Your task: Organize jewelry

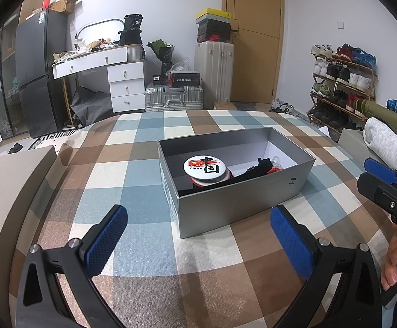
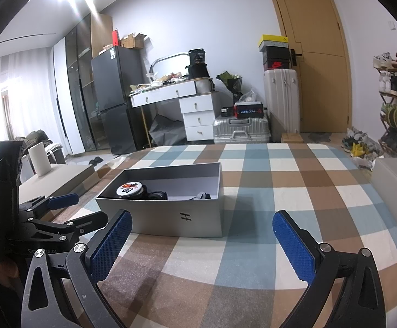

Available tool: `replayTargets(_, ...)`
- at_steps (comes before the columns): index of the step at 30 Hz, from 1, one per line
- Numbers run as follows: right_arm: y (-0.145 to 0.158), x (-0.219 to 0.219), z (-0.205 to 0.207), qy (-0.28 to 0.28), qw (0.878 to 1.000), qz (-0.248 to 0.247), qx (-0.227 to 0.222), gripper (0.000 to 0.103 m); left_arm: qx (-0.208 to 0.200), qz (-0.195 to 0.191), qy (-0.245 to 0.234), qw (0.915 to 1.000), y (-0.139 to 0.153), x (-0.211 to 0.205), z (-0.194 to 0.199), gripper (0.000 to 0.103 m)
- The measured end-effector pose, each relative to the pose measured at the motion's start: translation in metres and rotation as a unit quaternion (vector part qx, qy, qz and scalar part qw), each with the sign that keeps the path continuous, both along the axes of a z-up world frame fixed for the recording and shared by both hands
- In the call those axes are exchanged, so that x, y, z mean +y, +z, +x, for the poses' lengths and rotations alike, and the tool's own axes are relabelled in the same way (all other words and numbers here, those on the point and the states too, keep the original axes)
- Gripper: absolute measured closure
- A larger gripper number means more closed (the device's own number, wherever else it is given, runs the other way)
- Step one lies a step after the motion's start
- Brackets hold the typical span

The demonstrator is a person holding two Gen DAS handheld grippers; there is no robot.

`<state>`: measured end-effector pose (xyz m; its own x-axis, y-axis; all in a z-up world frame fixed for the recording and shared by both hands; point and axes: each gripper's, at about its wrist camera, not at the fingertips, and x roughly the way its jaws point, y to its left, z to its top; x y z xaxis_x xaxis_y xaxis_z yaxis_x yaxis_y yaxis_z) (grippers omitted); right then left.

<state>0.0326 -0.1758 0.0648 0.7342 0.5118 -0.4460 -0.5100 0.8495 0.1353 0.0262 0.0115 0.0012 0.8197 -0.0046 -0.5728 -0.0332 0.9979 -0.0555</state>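
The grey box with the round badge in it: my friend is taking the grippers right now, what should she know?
Left gripper: open, empty, short of the box.
Right gripper: open, empty, also short of it.
The open grey cardboard box sits on the checked tablecloth. Inside lie a round white badge with red flag and black characters and dark bits, hard to tell apart.
Done: items are in the box.
Left: nothing loose shows on the cloth; probably sorting inside.

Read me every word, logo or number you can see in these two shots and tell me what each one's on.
"CHINA" with the characters "中国": round badge in the grey box.
"H"-like mark: the box's side.
Nike swoosh: red-black shoebox.
"36": black bag.
Fridge sticker and red-black carton: unreadable.
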Motion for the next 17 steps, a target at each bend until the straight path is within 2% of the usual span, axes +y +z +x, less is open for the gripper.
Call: replayTargets(17, 0.0001, 0.0007, 0.0005, 0.0, 1.0, 0.0, 0.0, 0.0, 0.0, 0.0, 0.0, 1.0, -0.0006, 0.0002, -0.0002, 0.001)
